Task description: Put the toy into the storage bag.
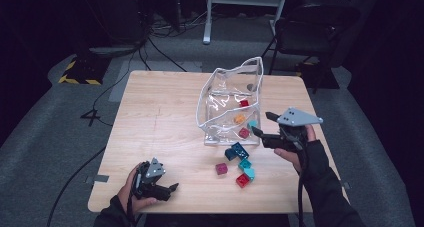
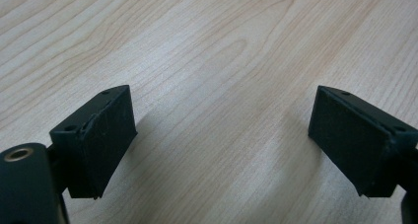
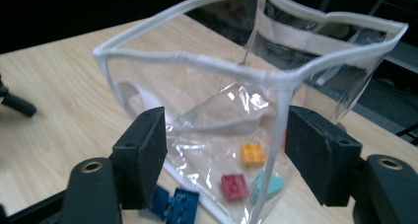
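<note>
A clear plastic bag (image 1: 220, 94) with white trim stands open at the middle right of the wooden table (image 1: 155, 122). Inside it lie an orange brick (image 1: 240, 118), two red ones and a teal one. My right gripper (image 1: 263, 123) is at the bag's right front corner, open. In the right gripper view the bag's corner seam (image 3: 278, 130) stands between the jaws without the pads (image 3: 148, 150) pressing on it. In front of the bag lie loose bricks: dark blue (image 1: 236, 151), teal (image 1: 245, 163), magenta (image 1: 221, 168) and red (image 1: 243, 180). My left gripper (image 1: 171, 188) rests near the front edge, open over bare wood (image 2: 222, 135).
The left half of the table is bare wood. Beyond the far edge stand a dark chair (image 1: 315, 27) and a white frame (image 1: 245, 2), with cables on the grey floor (image 1: 150, 47). The loose bricks lie close to my right forearm.
</note>
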A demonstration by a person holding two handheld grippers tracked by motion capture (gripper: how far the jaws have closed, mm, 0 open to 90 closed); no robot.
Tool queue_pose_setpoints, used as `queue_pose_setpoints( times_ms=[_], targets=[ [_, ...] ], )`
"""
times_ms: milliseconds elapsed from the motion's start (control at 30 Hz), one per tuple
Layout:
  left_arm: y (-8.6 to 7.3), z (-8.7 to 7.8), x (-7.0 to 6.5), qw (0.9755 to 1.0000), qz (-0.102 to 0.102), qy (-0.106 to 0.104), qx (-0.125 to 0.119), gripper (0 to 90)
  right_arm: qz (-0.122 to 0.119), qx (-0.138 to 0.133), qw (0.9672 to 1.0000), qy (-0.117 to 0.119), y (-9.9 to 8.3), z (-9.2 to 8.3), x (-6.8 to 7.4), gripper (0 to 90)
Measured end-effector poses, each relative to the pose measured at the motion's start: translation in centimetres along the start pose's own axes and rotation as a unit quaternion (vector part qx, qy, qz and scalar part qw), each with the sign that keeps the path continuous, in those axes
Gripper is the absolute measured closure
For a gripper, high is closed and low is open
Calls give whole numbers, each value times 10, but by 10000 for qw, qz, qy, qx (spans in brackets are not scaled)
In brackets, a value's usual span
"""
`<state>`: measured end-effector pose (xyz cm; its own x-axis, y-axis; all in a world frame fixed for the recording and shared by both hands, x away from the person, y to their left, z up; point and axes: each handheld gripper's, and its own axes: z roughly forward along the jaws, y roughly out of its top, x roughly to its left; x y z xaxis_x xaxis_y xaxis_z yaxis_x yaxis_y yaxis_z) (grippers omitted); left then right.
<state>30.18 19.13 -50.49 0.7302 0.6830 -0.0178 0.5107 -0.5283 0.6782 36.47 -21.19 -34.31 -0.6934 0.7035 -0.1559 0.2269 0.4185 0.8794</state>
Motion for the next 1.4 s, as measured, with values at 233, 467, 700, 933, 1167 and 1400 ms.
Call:
queue_pose_setpoints(
  times_ms=[233, 467, 700, 933, 1167, 1400],
  targets=[
    [0, 0, 0, 10000, -3, 1, 0, 109, 44, 178, 9995, 247, -38, -2, 11, 320],
    [0, 0, 0, 10000, 2, 3, 3, 109, 14, 450, 9979, 462, -73, -1, 19, 294],
    [0, 0, 0, 10000, 1, 3, 3, 109, 41, 676, 9956, 645, -103, -1, 25, 345],
    [0, 0, 0, 10000, -7, 3, -2, 109, 31, 854, 9918, 955, -127, 3, 33, 388],
    [0, 0, 0, 10000, -1, 2, 1, 109, -104, 997, 9886, 1123, -135, 10, 41, 432],
    [0, 0, 0, 10000, -4, 3, -1, 109, -125, 1063, 9882, 1099, -143, 19, 41, 486]
  ],
)
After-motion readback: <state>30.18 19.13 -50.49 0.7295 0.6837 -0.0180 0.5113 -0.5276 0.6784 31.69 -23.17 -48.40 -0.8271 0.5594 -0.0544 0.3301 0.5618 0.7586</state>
